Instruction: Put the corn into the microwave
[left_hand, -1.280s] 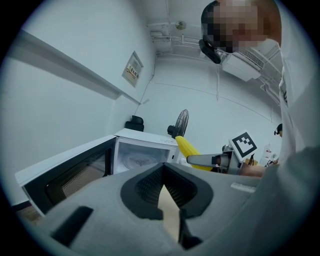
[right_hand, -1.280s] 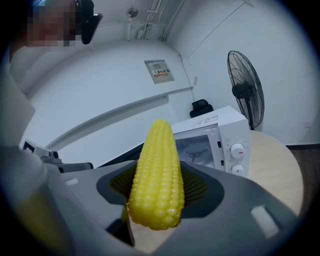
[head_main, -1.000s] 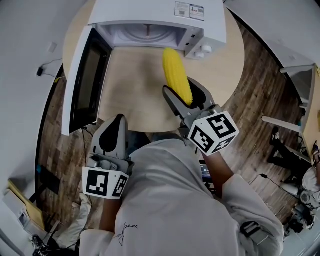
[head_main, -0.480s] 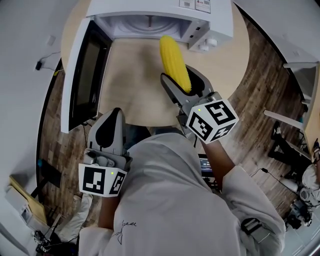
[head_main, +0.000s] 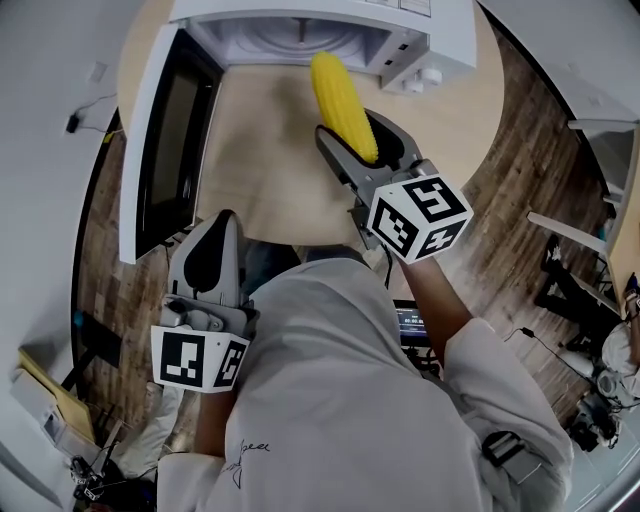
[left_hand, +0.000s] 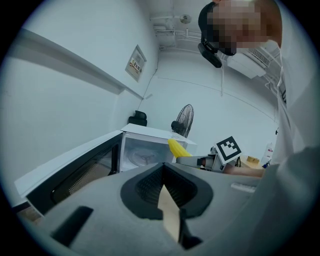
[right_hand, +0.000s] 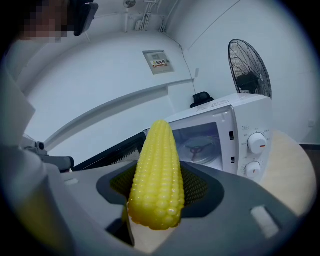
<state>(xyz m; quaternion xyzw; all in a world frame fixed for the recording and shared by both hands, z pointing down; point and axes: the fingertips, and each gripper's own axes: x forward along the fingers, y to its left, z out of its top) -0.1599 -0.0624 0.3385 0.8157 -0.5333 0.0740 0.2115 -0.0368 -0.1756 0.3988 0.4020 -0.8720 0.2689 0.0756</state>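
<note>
Corn: stiff, light, prob. slippery; R tongs clamp its thick end, L tongs closed, empty.

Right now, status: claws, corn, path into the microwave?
Right claw shut on corn, tip pointing at the microwave opening. Left claw shut, empty, hanging back. Door wide open, nothing in the way.
</note>
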